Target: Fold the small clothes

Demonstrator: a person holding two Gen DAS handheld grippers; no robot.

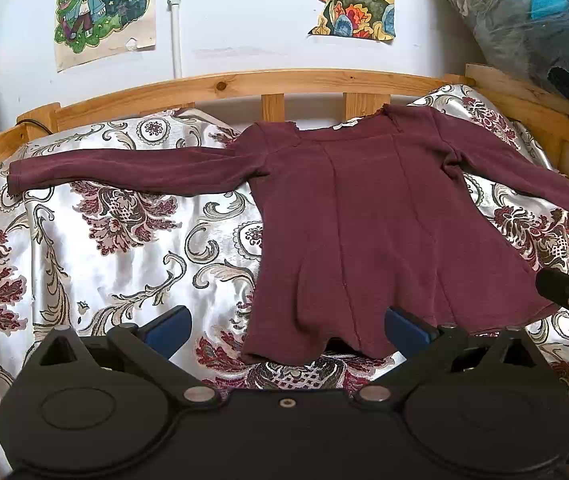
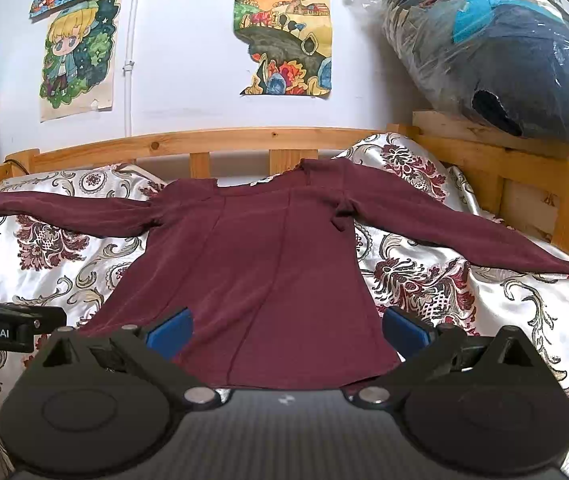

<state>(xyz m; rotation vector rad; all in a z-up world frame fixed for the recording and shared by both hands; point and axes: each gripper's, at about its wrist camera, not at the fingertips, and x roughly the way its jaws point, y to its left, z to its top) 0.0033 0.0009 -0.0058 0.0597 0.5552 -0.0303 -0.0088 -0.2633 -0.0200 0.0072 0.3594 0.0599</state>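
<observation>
Both grippers (jaws wide apart) hover at shirt (image 1: pixel 364 216) hem.

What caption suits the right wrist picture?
Open tongs hover over a maroon top spread flat on a patterned bedspread.

left wrist: near hem, faces headboard (image 1: pixel 244 80); right wrist: alike

Maroon top (image 2: pixel 268 264) lies flat (sleeves spread) before the wide-apart right gripper (image 2: pixel 286 328).
</observation>
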